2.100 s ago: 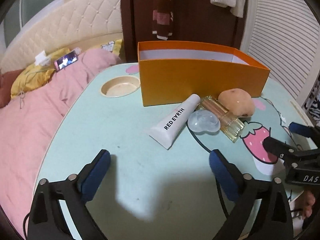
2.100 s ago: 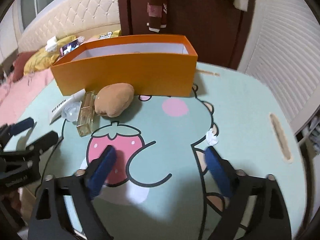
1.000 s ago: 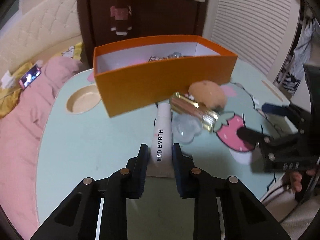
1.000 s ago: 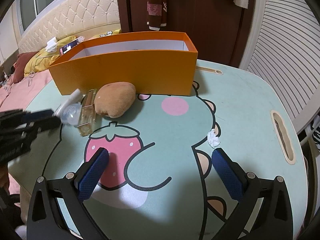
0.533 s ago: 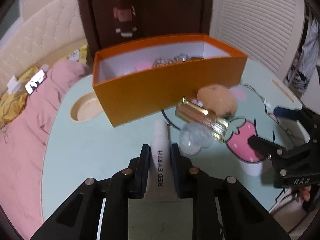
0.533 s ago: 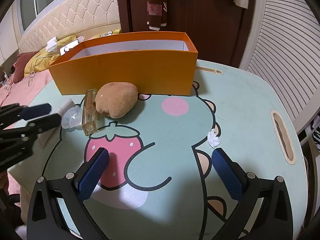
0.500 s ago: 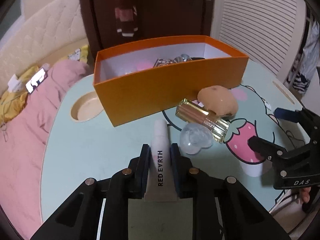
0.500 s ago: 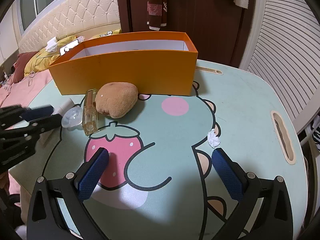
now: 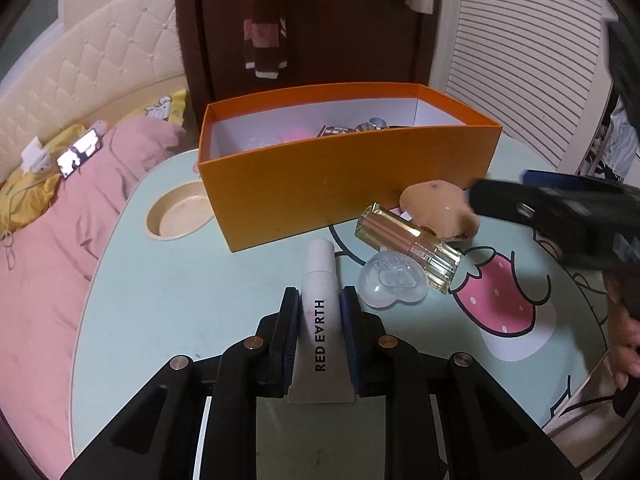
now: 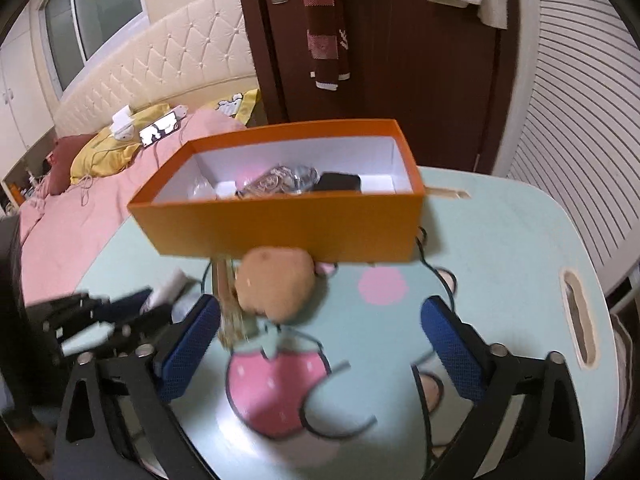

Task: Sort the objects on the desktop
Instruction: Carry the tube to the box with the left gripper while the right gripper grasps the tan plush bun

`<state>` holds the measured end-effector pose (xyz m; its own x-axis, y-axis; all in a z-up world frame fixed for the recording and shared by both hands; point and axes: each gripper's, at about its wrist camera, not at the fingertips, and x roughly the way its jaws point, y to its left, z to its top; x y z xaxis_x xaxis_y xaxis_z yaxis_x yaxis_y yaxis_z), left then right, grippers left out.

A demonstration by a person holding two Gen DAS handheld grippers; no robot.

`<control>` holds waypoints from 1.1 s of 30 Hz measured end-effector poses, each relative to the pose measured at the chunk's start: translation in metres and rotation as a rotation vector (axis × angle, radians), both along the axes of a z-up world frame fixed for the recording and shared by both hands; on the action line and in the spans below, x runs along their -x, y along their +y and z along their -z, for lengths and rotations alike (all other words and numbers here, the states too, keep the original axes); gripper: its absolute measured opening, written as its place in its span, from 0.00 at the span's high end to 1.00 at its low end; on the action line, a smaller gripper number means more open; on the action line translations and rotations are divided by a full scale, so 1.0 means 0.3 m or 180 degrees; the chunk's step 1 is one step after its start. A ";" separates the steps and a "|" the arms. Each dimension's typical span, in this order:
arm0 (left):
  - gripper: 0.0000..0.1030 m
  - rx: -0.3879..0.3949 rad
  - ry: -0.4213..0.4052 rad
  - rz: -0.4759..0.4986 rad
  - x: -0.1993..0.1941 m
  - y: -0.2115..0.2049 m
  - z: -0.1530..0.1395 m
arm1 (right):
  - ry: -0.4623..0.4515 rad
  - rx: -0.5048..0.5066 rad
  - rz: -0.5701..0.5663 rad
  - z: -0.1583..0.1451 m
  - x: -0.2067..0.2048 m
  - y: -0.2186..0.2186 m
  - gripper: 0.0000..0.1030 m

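Observation:
My left gripper [image 9: 319,300] is shut on a white "RED EARTH" tube [image 9: 321,312] and holds it just above the table, pointing at the orange box [image 9: 344,188]. A clear heart-shaped case [image 9: 392,280], a gold perfume bottle [image 9: 408,242] and a tan plush toy [image 9: 438,210] lie to its right, in front of the box. My right gripper [image 10: 320,332] is open and empty, its fingers either side of the plush toy [image 10: 276,288], which is beyond them. The box [image 10: 280,232] holds several small items.
The mint table [image 9: 180,288] has a round cup recess [image 9: 178,212] left of the box and a slot [image 10: 578,320] at its right edge. A pink-covered bed [image 9: 48,216] borders the table's left side. A dark door [image 10: 400,60] stands behind.
My left gripper has kept hold of the tube. My right gripper has moved forward and left toward the plush toy and the box, with motion blur.

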<state>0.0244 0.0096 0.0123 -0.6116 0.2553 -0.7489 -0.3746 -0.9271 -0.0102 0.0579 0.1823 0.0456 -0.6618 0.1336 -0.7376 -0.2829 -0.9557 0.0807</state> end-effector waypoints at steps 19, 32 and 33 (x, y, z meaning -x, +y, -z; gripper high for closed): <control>0.81 -0.0133 0.0032 -0.0082 -0.029 -0.044 -0.032 | -0.0040 0.0222 -0.0012 0.049 0.093 -0.004 0.62; 0.81 -0.0439 0.0243 -0.0057 0.017 -0.081 -0.192 | 0.0327 0.0141 -0.0002 -0.079 0.035 0.030 0.62; 0.81 -0.0446 0.0275 -0.0040 0.030 -0.075 -0.206 | 0.0362 0.0130 -0.0018 -0.092 0.039 0.030 0.62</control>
